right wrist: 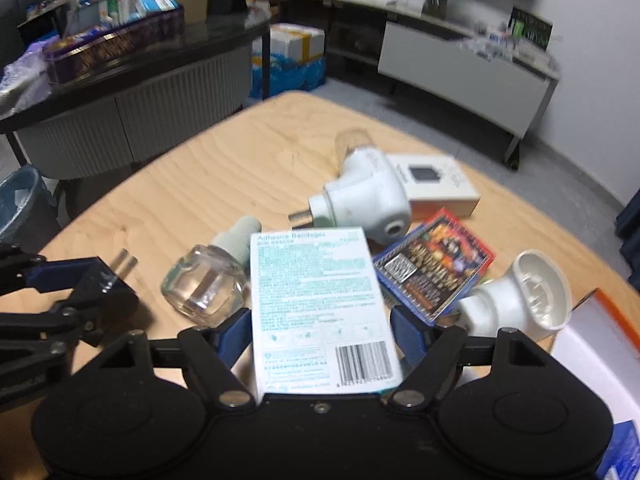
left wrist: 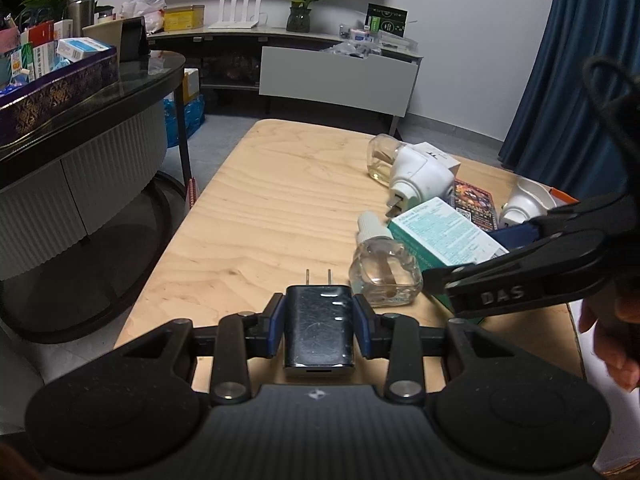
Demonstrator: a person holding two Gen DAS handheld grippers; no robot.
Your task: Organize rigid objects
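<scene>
Plug-in diffusers [right wrist: 362, 196]: two; refill bottle [right wrist: 206, 286]: one.

On the wooden table [right wrist: 224, 152] two white plug-in vaporizer heaters are counted: one [right wrist: 362, 196] at 12 o'clock of the bandage box with a bottle fitted, one [right wrist: 524, 296] at 3 o'clock, empty. One loose clear refill bottle [right wrist: 206, 280] is seen at 9 o'clock of that box. One adhesive bandage box [right wrist: 316, 300], one white carton [right wrist: 436, 184] and one colourful card pack [right wrist: 436, 268] are counted. One dark plug charger [left wrist: 319, 324] is present. Two grippers are in view, the left gripper [left wrist: 319, 322] and the right gripper [right wrist: 320, 332].
</scene>
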